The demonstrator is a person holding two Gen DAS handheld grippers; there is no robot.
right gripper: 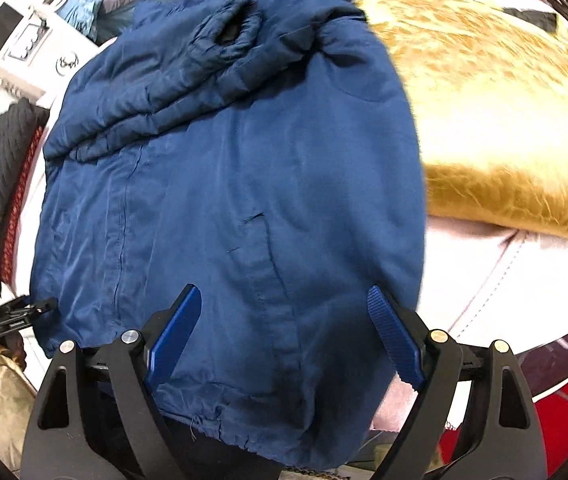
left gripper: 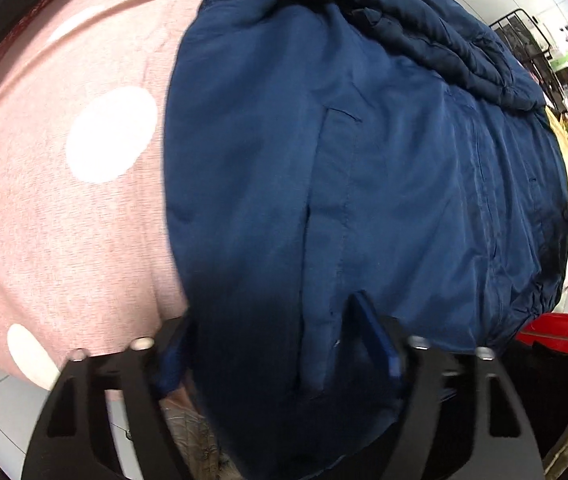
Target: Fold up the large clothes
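Pink polka-dot bedding (left gripper: 63,200) lies leftmost, beside the navy jacket (left gripper: 324,160) spread flat on it. Left gripper (left gripper: 279,344) jaws straddle the jacket's hem fold, grip unclear; right gripper (right gripper: 284,332) jaws hang spread above it. Mustard blanket (right gripper: 504,120) lies rightmost.

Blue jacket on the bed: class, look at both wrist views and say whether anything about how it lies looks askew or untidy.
Yes. The blue jacket lies mostly flat, but its sleeve is bunched in rumpled folds across the upper part, cuff opening gaping, not laid straight. The hem hangs over the bed's edge. No tear or stain shows.
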